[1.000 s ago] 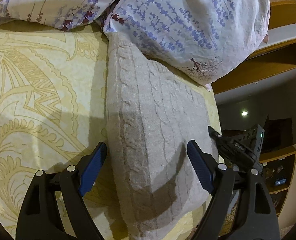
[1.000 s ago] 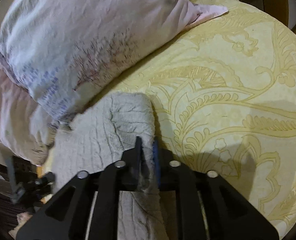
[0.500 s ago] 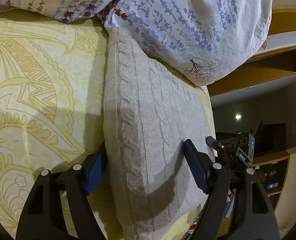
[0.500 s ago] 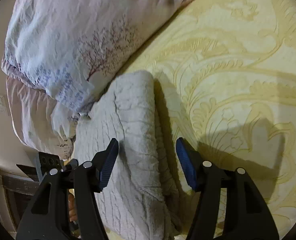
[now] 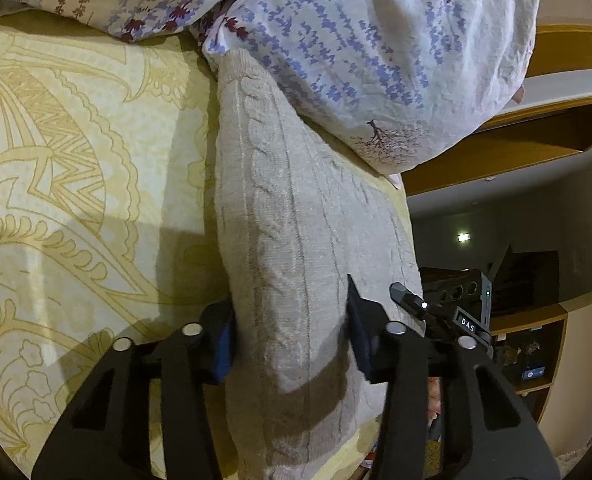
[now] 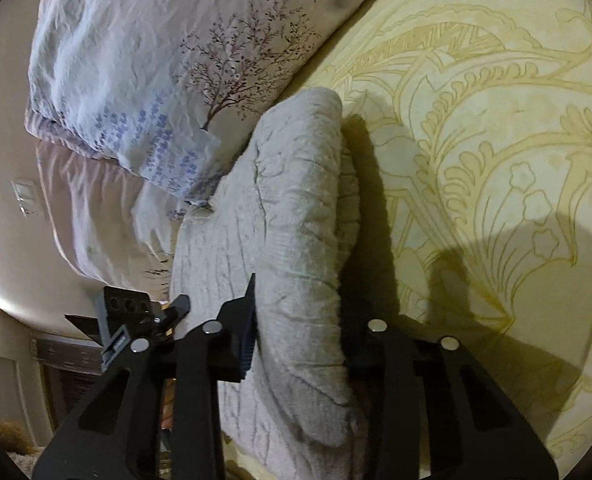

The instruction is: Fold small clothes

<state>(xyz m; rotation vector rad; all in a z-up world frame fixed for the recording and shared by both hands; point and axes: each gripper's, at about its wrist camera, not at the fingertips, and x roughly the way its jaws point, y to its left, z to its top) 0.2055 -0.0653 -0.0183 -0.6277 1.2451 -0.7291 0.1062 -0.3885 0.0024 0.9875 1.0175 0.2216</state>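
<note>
Two grippers bear on one beige cable-knit folded garment (image 5: 296, 240), which lies on the pale yellow patterned bedspread (image 5: 76, 168) with its far end at twelve o'clock tucked against the white floral-print pillow (image 5: 376, 48); the left gripper (image 5: 290, 334) is clenched on the near end of the bundle, its blue pads pressed into the knit at nine and three o'clock; the right gripper (image 6: 296, 332) grips the thick rolled fold of the same garment (image 6: 296, 200), cloth filling the gap between its jaws. Judged from this, the fold is made and the step in hand is seizing the bundle at both edges, to lift or shift it; the next move calls for an even raise from both sides so the layers do not slide apart. Half a second earlier both pairs of jaws stood wide around the knit; since then each has closed onto it, while the garment has kept its place beside the pillow.
</note>
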